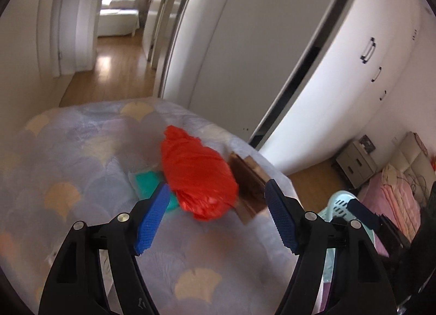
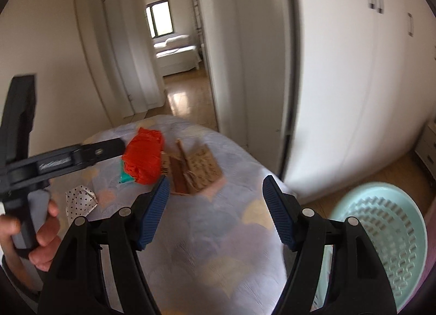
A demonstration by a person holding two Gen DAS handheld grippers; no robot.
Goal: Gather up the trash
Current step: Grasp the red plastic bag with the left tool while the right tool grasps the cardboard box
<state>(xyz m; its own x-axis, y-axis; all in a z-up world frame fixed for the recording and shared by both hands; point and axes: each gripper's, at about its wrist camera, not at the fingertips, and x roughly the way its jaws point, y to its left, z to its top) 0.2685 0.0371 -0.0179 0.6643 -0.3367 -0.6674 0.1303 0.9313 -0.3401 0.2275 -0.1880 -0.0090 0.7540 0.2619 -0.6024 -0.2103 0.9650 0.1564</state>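
A crumpled red plastic bag (image 1: 196, 176) lies on a bed cover with a scallop pattern (image 1: 81, 167), over a teal packet (image 1: 147, 181). A brown paper bag (image 1: 249, 186) lies flat just right of it. My left gripper (image 1: 216, 189) is open, its blue pads on either side of the red bag's near end without touching it. The right wrist view shows the same red bag (image 2: 143, 156), teal packet (image 2: 125, 177), brown paper bag (image 2: 201, 167) and a dotted white wrapper (image 2: 80, 200). My right gripper (image 2: 215, 180) is open and empty, short of the paper bag.
A mint plastic basket (image 2: 387, 222) stands on the floor to the right of the bed. A hand (image 2: 41, 233) holds the left gripper at the left edge. White wardrobe doors (image 2: 354, 83) rise behind, with a doorway (image 2: 177, 69) beyond the bed. A small grey drawer unit (image 1: 357, 165) stands at the right.
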